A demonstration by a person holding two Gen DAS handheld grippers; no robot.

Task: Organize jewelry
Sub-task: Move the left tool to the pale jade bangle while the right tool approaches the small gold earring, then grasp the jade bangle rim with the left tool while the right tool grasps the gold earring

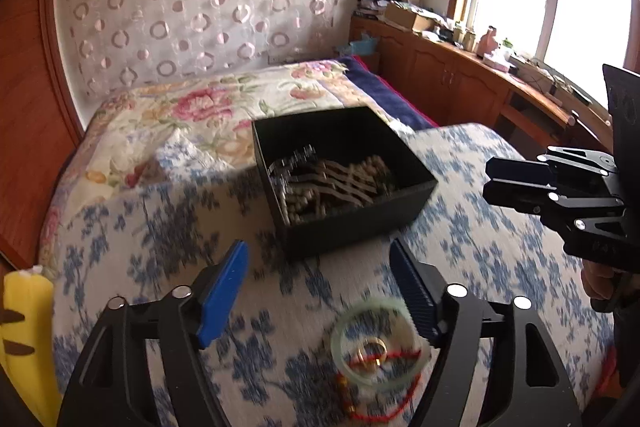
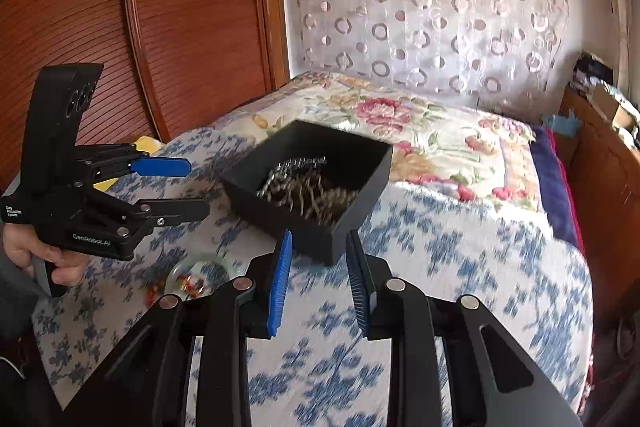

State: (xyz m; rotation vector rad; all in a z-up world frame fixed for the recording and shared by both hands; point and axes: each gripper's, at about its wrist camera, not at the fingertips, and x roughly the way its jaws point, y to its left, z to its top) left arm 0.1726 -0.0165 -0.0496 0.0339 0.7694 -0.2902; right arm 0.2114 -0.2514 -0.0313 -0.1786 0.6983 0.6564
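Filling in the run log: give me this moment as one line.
left gripper: open, above jade bangle | right gripper: open, empty | black box: holds beaded jewelry | bangle, red string: on cloth

You see a matt black box [image 1: 344, 183], a glossy translucent pale-green bangle [image 1: 376, 343] with red cord [image 1: 384, 359], blue-printed woven cloth [image 1: 500, 259], and ribbed blue gripper pads [image 1: 224, 291].
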